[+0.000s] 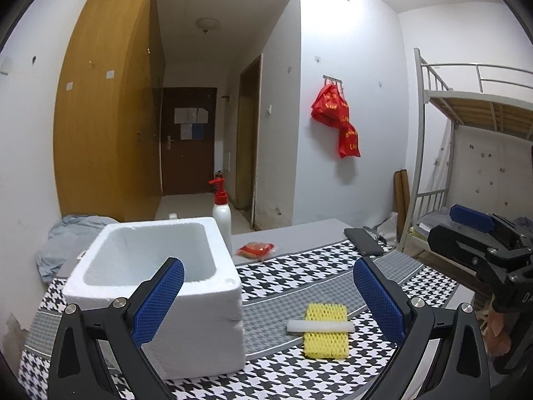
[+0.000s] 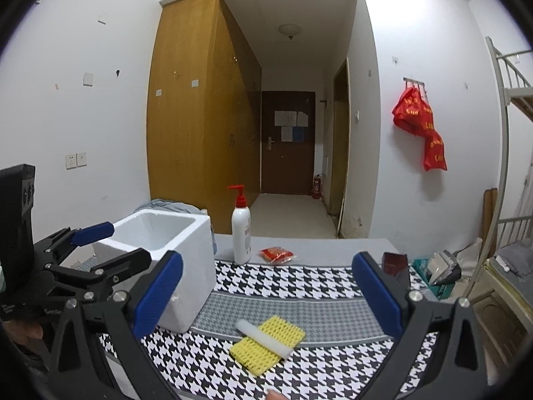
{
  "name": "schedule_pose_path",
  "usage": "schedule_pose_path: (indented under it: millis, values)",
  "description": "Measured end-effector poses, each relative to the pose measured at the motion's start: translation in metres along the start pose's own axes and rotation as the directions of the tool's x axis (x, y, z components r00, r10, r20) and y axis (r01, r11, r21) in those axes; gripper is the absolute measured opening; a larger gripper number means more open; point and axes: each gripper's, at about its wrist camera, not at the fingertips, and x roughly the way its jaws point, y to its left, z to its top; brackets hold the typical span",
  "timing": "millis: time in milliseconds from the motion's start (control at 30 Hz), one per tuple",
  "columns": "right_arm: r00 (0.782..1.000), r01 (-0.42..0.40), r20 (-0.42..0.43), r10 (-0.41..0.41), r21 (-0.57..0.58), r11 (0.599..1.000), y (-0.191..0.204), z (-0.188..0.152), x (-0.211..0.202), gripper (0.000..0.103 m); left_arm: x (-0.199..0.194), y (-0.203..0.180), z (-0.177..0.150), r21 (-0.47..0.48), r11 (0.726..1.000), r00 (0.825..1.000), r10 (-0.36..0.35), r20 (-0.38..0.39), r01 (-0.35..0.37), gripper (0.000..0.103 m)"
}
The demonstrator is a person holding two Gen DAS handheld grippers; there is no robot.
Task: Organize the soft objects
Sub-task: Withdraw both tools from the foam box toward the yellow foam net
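Note:
A yellow foam net (image 1: pixel 327 330) (image 2: pixel 268 340) lies flat on the houndstooth cloth (image 1: pixel 299 273), with a white foam strip (image 1: pixel 320 326) (image 2: pixel 263 335) lying across it. A white styrofoam box (image 1: pixel 156 286) (image 2: pixel 160 253), open on top and with nothing visible inside, stands to their left. My left gripper (image 1: pixel 268 300) is open and empty, above the cloth, between the box and the net. My right gripper (image 2: pixel 266 295) is open and empty, hovering just behind the net. Each gripper shows at the edge of the other's view (image 1: pixel 479 236) (image 2: pixel 96 243).
A white pump bottle (image 1: pixel 221 213) (image 2: pixel 241 230) with a red top stands behind the box. A red packet (image 1: pixel 256 249) (image 2: pixel 276 254) lies near it. A black phone (image 1: pixel 363 241) lies at the cloth's far right. A teal tissue box (image 2: pixel 433 275) and a bunk bed (image 1: pixel 473 106) are to the right.

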Motion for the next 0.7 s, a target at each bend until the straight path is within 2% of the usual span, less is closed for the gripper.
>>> schedule_pose_path:
  millis: [133, 700]
  values:
    - [1.0, 0.004, -0.009, -0.004, 0.015, 1.0, -0.01, -0.011, 0.002, 0.103, 0.004, -0.006, -0.011, 0.001, 1.0, 1.0, -0.016, 0.0, 0.016, 0.102]
    - [0.993, 0.001, -0.119, 0.002, 0.027, 1.0, -0.036, -0.052, 0.029, 0.103, 0.039, -0.02, -0.042, -0.006, 0.997, 0.993, -0.072, -0.092, 0.072, 0.102]
